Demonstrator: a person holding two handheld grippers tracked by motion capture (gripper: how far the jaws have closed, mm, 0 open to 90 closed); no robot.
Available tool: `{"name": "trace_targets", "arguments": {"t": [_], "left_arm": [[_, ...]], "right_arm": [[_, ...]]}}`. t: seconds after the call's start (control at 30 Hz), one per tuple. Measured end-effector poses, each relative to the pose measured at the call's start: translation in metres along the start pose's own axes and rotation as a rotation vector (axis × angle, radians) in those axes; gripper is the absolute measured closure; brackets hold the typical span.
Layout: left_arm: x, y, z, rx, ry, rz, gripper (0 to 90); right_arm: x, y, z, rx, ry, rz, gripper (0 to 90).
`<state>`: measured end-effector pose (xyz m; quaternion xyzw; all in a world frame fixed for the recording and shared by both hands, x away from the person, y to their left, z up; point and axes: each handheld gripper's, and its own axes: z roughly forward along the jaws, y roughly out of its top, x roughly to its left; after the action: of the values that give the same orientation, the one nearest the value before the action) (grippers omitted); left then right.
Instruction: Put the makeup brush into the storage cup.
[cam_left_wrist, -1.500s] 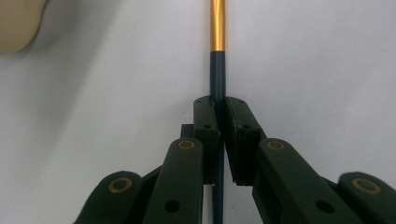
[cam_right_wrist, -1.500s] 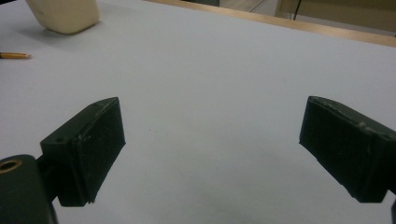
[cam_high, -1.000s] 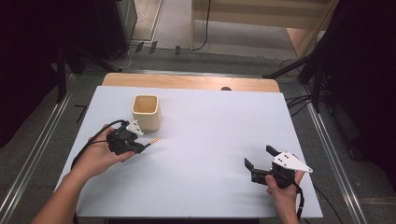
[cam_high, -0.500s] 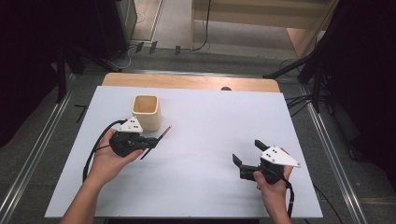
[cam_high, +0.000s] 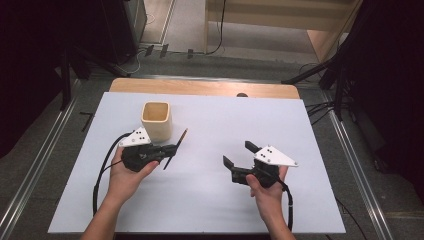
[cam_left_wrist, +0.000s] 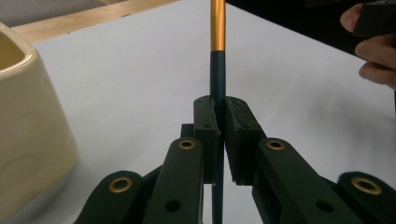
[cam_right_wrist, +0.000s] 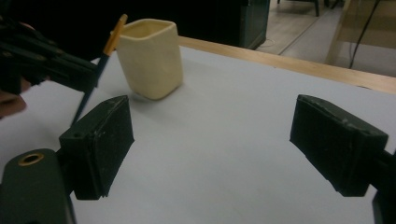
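Note:
A thin dark pen with an orange-gold end (cam_high: 176, 148) is clamped in my left gripper (cam_high: 172, 148), lifted off the table just right of a cream square cup (cam_high: 156, 120). In the left gripper view the pen (cam_left_wrist: 217, 56) runs up between the closed jaws, with the cup (cam_left_wrist: 28, 126) at the left. My right gripper (cam_high: 239, 154) hovers over the right half of the white table (cam_high: 300, 130), jaws wide apart and empty. In the right gripper view the cup (cam_right_wrist: 149, 58) and the held pen (cam_right_wrist: 100, 65) lie ahead to the left.
A wooden strip (cam_high: 200, 87) runs along the table's far edge. Black cables (cam_high: 102, 175) trail from the left gripper across the table. Metal rails (cam_high: 35, 165) and dark stands flank the table on both sides.
The left gripper has lifted the pen off the table and swung it up beside the cup. The right gripper has moved left towards the middle, still open.

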<state>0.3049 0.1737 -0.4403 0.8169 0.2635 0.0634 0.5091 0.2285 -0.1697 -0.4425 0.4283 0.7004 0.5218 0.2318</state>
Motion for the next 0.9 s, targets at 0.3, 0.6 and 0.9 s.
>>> {"name": "trace_targets", "arguments": {"t": [0.3,0.6,0.9], "left_arm": [[-0.010,0.000,0.000,-0.119,-0.027,-0.025,85.0],[-0.024,-0.007,0.016,-0.157,-0.034,-0.017,85.0],[-0.039,-0.016,0.030,-0.184,-0.035,-0.007,85.0]], "right_arm": [[0.033,0.023,0.030,-0.052,0.084,0.062,21.0],[0.054,0.029,0.044,-0.095,0.058,0.192,34.2],[0.053,0.021,0.051,-0.075,0.129,0.304,48.4]]}}
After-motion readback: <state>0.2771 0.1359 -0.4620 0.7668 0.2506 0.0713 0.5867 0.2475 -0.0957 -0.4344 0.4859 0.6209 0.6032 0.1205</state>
